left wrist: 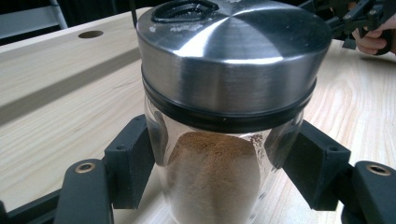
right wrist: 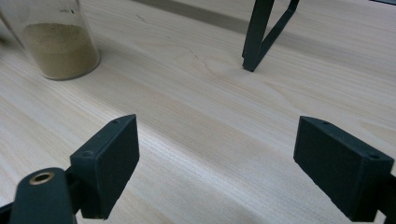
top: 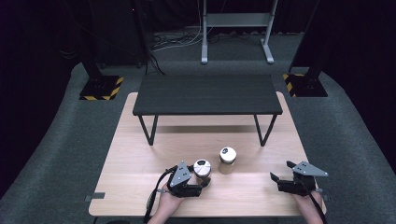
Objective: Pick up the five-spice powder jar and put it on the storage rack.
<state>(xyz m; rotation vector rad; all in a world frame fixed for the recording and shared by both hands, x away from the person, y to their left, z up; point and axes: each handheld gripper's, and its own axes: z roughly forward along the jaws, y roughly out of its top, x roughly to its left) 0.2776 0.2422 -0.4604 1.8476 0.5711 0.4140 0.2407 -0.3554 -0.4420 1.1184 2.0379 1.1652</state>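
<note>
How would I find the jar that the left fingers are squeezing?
Look at the wooden table, in front of the black shelf. Two metal-lidded jars stand there; yours is the left jar, clamped by the left gripper. It holds darker brown powder, and the other jar stands free.

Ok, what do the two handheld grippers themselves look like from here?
Both are matte black. The left gripper and right gripper each carry a grey three-cornered plate on top and trail a black cable. Their fingers end in blocky black pads, with brass-coloured ringed holes behind them. No sleeves show.
</note>
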